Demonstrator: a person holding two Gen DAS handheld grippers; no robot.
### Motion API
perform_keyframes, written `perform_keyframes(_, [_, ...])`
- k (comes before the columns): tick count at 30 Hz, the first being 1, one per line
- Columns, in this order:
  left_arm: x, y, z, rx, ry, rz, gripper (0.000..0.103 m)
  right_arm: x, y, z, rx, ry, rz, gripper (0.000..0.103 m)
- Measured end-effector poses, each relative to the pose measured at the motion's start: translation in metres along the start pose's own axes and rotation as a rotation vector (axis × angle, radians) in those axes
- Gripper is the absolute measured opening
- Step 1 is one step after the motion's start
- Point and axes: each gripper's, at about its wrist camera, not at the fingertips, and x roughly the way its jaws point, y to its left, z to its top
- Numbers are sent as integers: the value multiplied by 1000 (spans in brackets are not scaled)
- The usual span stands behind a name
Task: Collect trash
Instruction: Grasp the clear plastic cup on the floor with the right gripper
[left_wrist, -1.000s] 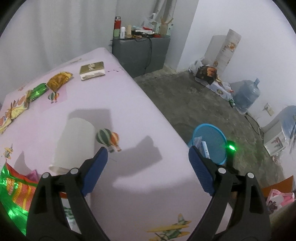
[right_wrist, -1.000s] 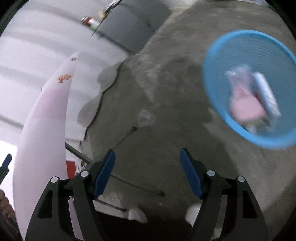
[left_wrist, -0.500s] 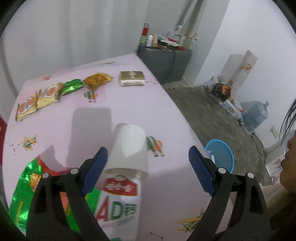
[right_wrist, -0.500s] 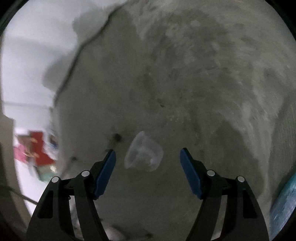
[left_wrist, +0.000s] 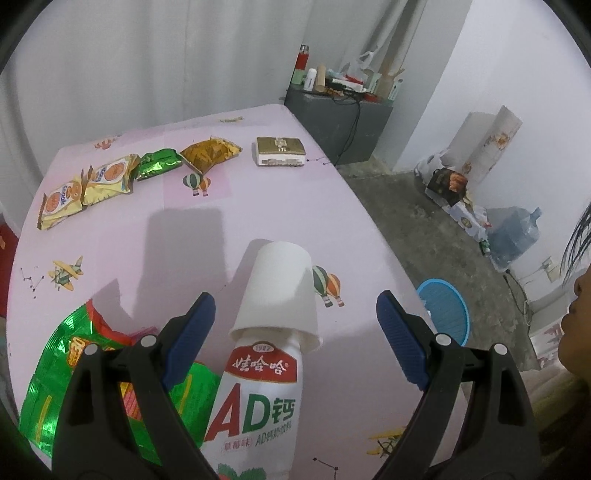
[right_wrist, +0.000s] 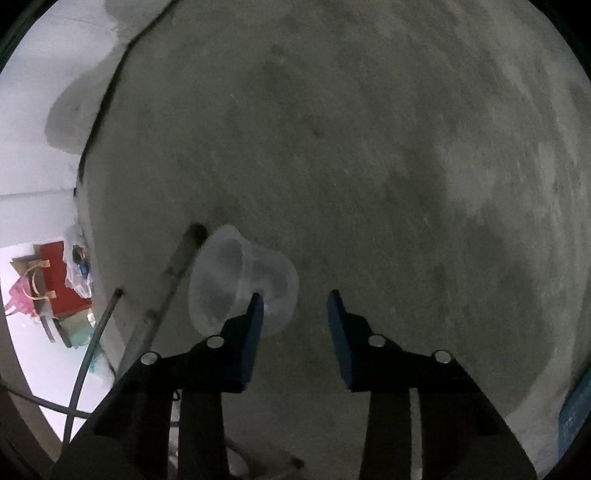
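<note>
Concrete floor (right_wrist: 369, 147) carries a clear plastic cup (right_wrist: 236, 280); the right tool (right_wrist: 295, 306), jaws just narrowed and empty, has its left finger over that cup. Left tool (left_wrist: 295, 321) gapes wide above the desk (left_wrist: 258, 206).

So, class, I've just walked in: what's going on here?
A person holding two grippers is collecting trash. The right gripper is low over the concrete floor, its jaws just closing, with a clear plastic cup beside its left finger, not yet between them. The left gripper hovers open above a paper cup and bottle.
</note>
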Motion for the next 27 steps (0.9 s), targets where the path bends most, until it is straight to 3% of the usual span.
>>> perform_keyframes(4, [-4, -1, -5, 18, -6, 19, 85, -19, 1, 1, -4, -56, 78, 36])
perform_keyframes(7, [-3, -1, -5, 20, 4, 32, 85, -32, 11, 6, -26, -83, 120, 53])
perform_keyframes(11, [-1, -1, -1, 13, 9, 52, 85, -29, 34, 16, -71, -76, 120, 67])
perform_keyframes(17, [6, -2, 2, 5, 27, 71, 85, 12, 61, 19, -144, -14, -7, 69])
perform_keyframes(21, [9, -3, 3, 12, 35, 80, 85, 26, 65, 10, -210, -45, -167, 69])
perform_keyframes(22, [9, -4, 3, 12, 35, 79, 85, 26, 63, 9, -211, -51, -179, 67])
perform_keyframes(25, [8, -6, 2, 19, 30, 73, 85, 17, 39, 7, -138, -58, -123, 35])
perform_keyframes(26, [8, -7, 2, 22, 30, 72, 85, 13, 30, 6, -112, -58, -98, 19])
perform_keyframes(27, [8, -7, 1, 23, 28, 69, 85, 8, 19, 5, -90, -53, -79, 12])
